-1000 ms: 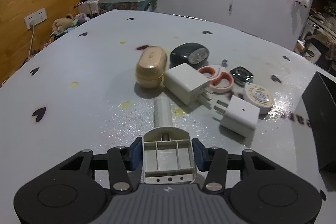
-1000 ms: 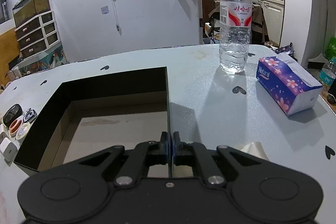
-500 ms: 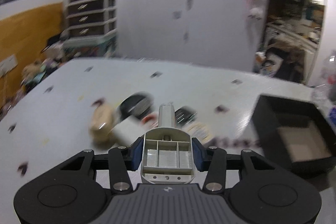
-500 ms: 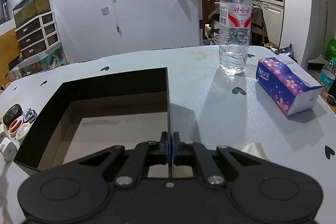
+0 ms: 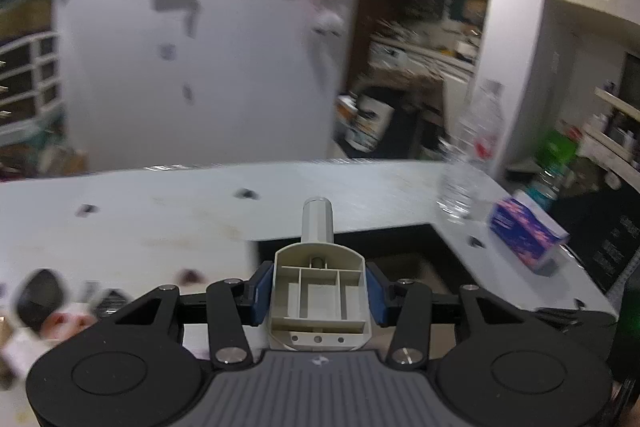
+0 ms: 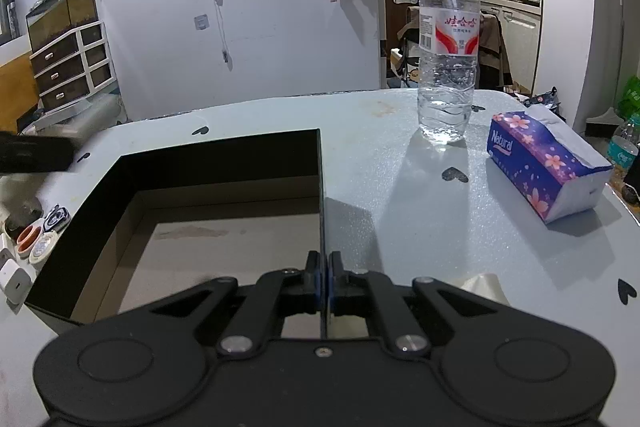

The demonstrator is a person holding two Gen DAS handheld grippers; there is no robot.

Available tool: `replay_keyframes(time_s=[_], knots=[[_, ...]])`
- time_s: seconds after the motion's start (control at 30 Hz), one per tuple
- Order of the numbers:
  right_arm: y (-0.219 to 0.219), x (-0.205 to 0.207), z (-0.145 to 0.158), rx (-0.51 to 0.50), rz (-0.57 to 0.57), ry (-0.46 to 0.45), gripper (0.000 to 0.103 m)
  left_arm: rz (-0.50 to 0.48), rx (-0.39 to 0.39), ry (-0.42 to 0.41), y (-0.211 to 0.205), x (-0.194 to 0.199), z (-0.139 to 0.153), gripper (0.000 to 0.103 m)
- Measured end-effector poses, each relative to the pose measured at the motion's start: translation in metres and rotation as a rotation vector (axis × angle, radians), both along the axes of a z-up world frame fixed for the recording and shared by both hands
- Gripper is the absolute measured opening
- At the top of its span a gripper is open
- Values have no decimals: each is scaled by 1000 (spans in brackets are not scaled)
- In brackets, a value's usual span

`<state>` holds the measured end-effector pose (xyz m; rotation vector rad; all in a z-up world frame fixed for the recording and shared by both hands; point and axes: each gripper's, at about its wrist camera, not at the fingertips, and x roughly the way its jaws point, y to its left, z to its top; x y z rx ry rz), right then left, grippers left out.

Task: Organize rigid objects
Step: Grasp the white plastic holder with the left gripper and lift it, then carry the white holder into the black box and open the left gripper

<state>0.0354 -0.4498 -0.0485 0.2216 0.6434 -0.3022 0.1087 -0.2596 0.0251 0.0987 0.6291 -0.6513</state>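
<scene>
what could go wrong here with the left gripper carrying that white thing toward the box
1. The left gripper holds the white plastic piece only by its wide base, and its tube sticks far forward. A fast swing, as the blur suggests, might twist it loose.

2. The tube could catch the black box wall on the way down.

3. The right gripper pinches only the thin box wall. A knock may tip or drag the box toward the water bottle.

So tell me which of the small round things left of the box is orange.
The orange ring, lying between the dark oval case behind it and the cream tape roll in front; it alone is orange, beside the black box.
</scene>
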Motion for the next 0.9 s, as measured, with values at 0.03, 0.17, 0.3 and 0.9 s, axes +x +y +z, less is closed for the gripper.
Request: replay_keyframes(time_s=[0.03,0.17,0.3,0.9], knots=[[0,0,0,1,0,-1,4,-19,6,22,-11,2,-5,48],[-1,-1,0,5,3,-3,4,-80,31,144,-52,15,-29,48],[-1,-1,0,5,4,-3,5,-117,46,268,-76,32,-51,48],[-1,-1,-1,14,7,-4,5,-164,1,353,-96,45,-60,70]])
